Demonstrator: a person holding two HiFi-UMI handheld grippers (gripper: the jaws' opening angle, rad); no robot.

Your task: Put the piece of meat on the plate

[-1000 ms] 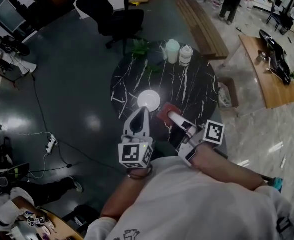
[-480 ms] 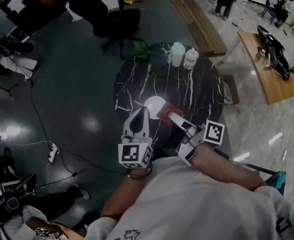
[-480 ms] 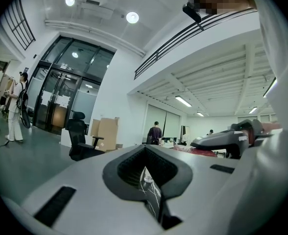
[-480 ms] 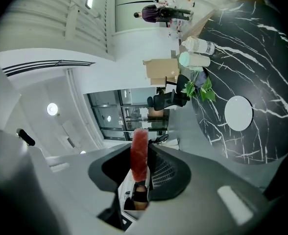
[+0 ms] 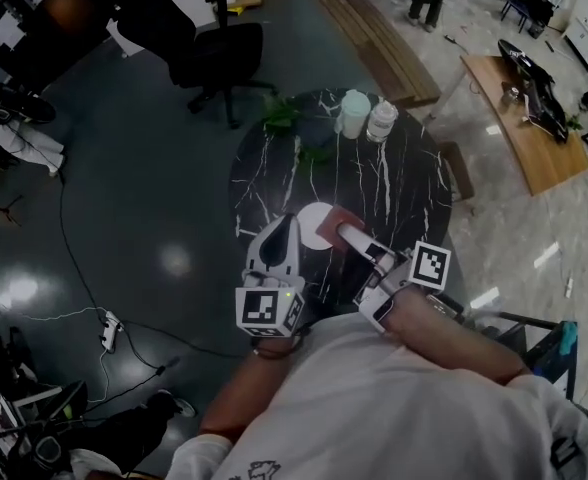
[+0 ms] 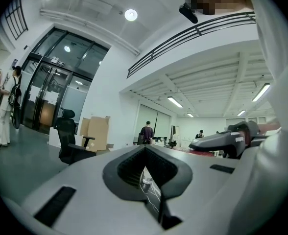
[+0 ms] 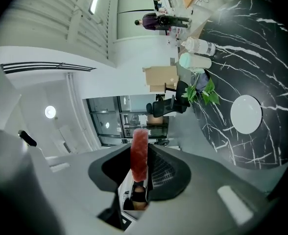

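Observation:
A white plate (image 5: pixel 312 216) lies on the near part of the round black marble table (image 5: pixel 394 183). My right gripper (image 5: pixel 342 230) is shut on a red piece of meat (image 5: pixel 332 225), which hangs at the plate's right edge. In the right gripper view the meat (image 7: pixel 139 153) stands on edge between the jaws, with the plate (image 7: pixel 246 113) ahead on the table (image 7: pixel 261 58). My left gripper (image 5: pixel 291 220) points at the plate's near left edge. In the left gripper view its jaws (image 6: pixel 146 168) are shut with nothing between them.
Two pale containers (image 5: pixel 355 108) (image 5: pixel 380 118) and a green plant (image 5: pixel 284 118) stand at the table's far side. A black office chair (image 5: pixel 214 48) and a wooden bench (image 5: pixel 374 38) lie beyond it. A power strip with cables (image 5: pixel 109 323) is on the floor to the left.
Both grippers have moved forward over the table, closer to the plate. The meat now reaches the plate's right edge. The grip on the meat is unchanged.

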